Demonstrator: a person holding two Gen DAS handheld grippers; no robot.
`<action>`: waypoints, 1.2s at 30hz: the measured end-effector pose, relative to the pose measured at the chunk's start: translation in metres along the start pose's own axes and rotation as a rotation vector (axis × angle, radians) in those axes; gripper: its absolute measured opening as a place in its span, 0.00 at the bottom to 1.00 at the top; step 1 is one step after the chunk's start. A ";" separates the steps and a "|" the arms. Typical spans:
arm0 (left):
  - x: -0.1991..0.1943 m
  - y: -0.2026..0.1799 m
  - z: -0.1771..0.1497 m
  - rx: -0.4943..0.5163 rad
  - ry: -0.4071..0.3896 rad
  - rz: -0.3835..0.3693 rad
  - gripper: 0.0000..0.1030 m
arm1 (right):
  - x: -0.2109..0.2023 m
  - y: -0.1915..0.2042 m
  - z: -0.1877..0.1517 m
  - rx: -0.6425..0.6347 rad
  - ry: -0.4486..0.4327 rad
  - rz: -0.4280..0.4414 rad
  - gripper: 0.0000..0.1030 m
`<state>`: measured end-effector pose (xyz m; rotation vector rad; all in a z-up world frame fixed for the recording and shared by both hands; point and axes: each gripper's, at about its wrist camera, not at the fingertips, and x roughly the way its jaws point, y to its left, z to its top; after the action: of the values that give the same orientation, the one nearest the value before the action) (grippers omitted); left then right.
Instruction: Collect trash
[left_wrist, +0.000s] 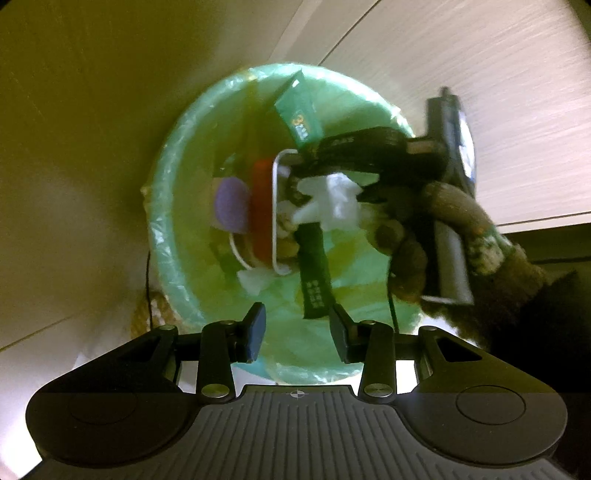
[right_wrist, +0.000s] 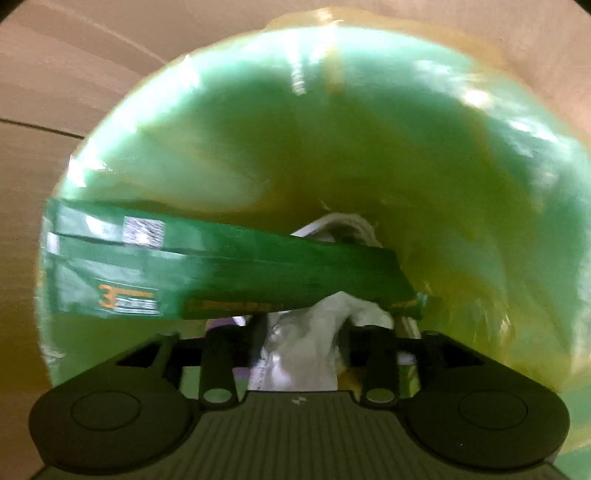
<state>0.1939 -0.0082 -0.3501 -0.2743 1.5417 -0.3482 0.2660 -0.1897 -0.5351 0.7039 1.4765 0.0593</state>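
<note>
A round bin lined with a pale green bag (left_wrist: 166, 236) stands on the floor below both grippers. Inside lie a green carton (left_wrist: 300, 110), a dark green wrapper (left_wrist: 314, 273), a red and a purple item and a white tray. My left gripper (left_wrist: 297, 332) is open and empty above the bin's near rim. My right gripper (left_wrist: 325, 184) reaches into the bin from the right, shut on crumpled white tissue (left_wrist: 334, 203). In the right wrist view the tissue (right_wrist: 299, 347) sits between the jaws, with the green carton (right_wrist: 207, 273) just beyond and the bag wall (right_wrist: 332, 140) around.
Pale wood floor (left_wrist: 461, 74) surrounds the bin. A thin dark cable (left_wrist: 147, 280) runs down beside the bin's left side. A gloved hand (left_wrist: 436, 229) holds the right gripper at the bin's right rim.
</note>
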 end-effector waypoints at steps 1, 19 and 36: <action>0.002 -0.001 0.004 0.004 -0.002 -0.001 0.41 | -0.009 0.000 -0.003 -0.004 -0.012 0.016 0.48; -0.010 -0.024 0.015 0.026 -0.030 0.014 0.41 | -0.040 -0.005 -0.038 0.006 0.046 0.089 0.10; -0.050 -0.039 0.011 0.048 -0.087 -0.017 0.41 | -0.103 0.007 -0.030 -0.017 -0.038 0.071 0.32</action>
<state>0.2030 -0.0252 -0.2893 -0.2614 1.4440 -0.3815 0.2274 -0.2184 -0.4388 0.7397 1.4126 0.1126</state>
